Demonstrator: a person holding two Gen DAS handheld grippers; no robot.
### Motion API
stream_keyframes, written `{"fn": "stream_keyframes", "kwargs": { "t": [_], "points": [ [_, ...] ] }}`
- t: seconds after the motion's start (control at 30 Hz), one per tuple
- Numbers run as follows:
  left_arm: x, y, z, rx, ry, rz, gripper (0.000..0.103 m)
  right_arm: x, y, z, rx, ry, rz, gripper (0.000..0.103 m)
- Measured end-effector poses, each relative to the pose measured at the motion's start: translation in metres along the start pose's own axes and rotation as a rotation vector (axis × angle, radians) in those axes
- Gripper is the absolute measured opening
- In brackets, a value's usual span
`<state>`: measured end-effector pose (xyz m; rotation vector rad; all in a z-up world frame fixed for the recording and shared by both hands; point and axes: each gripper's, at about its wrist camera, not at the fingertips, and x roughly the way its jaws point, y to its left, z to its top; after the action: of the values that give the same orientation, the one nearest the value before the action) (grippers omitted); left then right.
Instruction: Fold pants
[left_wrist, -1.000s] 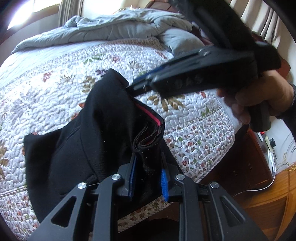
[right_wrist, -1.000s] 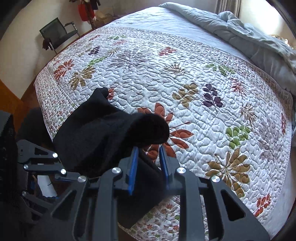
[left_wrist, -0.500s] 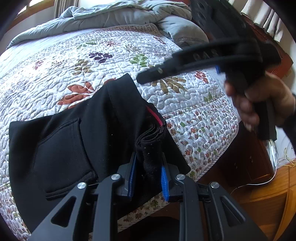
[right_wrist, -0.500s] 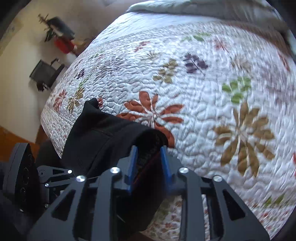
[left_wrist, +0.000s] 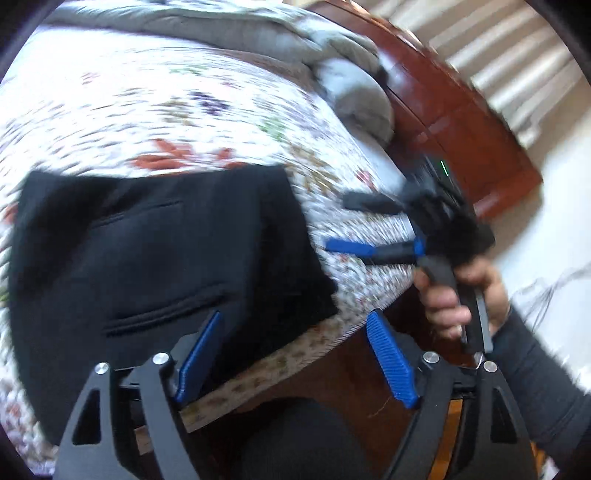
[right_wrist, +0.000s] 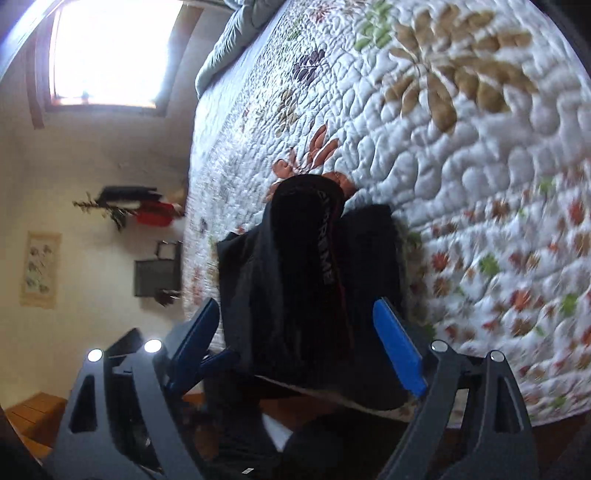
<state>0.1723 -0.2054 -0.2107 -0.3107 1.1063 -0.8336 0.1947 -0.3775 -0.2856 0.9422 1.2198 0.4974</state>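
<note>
In the left wrist view the left gripper (left_wrist: 295, 350) stands with its blue pads (left_wrist: 199, 354) spread wide and nothing between them; the left pad overlaps the near edge of the pants (left_wrist: 159, 258), while the right pad hangs past the bed's edge, over dark wood. The pants are black and lie folded in a flat, roughly square stack on the quilt (left_wrist: 155, 122), close to the quilt's near edge, with two slit pockets facing up. The stack sits ahead of the gripper and mostly to its left. Just beyond the stack's right side, the right gripper (left_wrist: 340, 225) is held by a hand (left_wrist: 458, 291) in a dark sleeve; its two fingers point toward the pants, one blue-padded and one dark, parted and gripping nothing, with the tips just short of the cloth. Farther off lie a grey blanket (left_wrist: 229, 33) and a pillow (left_wrist: 354, 96) against a wooden headboard (left_wrist: 454, 107). The whole view is blurred. In the right wrist view, which is rolled on its side, the right gripper (right_wrist: 295, 332) likewise has its pads (right_wrist: 399, 350) far apart and free of cloth. The pants (right_wrist: 306, 266) appear between and just beyond the pads, seen edge-on, with a lettered waistband curling over the layers; whether either pad touches the cloth cannot be told. Past them the quilt (right_wrist: 461, 147) stretches away to a bright window (right_wrist: 110, 51), and a dark chair (right_wrist: 155, 273) stands by the wall.
</note>
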Motion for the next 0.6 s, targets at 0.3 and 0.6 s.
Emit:
{"fn": "stream_keyframes", "kwargs": {
  "t": [0.3,0.6],
  "points": [
    [-0.077,0.107,-0.018,-0.238,-0.115,0.118,0.080,0.026,0.015,-0.005,-0.057,0.055,-0.092,0.085],
    [-0.083,0.141,-0.041,-0.317,-0.114,0.151,0.080,0.060,0.026,0.005,-0.118,0.141,-0.131,0.056]
  ]
}}
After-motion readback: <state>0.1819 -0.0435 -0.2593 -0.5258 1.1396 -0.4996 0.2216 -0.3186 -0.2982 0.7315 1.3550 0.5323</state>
